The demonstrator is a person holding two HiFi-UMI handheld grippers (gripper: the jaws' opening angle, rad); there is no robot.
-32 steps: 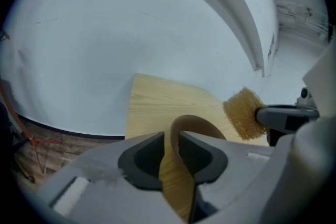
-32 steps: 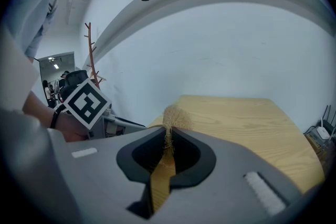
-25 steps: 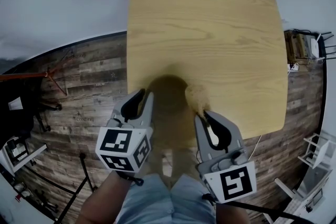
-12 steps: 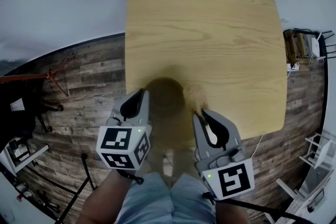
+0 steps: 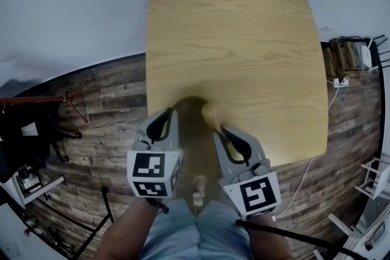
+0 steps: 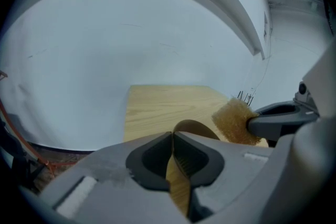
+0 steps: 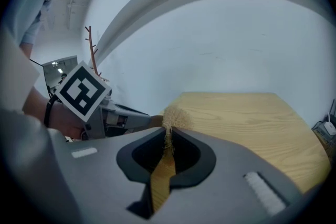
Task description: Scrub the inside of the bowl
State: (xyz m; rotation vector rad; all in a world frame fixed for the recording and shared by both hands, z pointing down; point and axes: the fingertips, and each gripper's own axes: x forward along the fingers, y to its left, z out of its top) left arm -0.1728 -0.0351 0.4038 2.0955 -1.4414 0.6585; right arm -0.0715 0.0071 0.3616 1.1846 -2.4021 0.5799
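A brown bowl (image 5: 190, 109) stands near the front left corner of the wooden table (image 5: 244, 39). My left gripper (image 5: 167, 114) is shut on its thin left rim, which runs between the jaws in the left gripper view (image 6: 172, 136). My right gripper (image 5: 220, 129) is shut on a tan fibrous sponge (image 5: 213, 112) held at the bowl's right rim. The left gripper view shows the sponge (image 6: 234, 122) just right of the bowl (image 6: 195, 127). In the right gripper view the sponge (image 7: 173, 117) sticks out past the shut right gripper (image 7: 168, 136). The bowl's inside is mostly hidden.
The table stands against a white wall (image 5: 73, 9) on a dark plank floor (image 5: 103, 112). Stands and cables (image 5: 36, 125) lie on the floor at left. A small crate and a power strip (image 5: 344, 61) sit at right. The person's knees (image 5: 195, 234) are below the grippers.
The right gripper has carried the sponge left, up to the bowl's right rim, so the two grippers stand closer together. The left gripper has kept its hold on the bowl.
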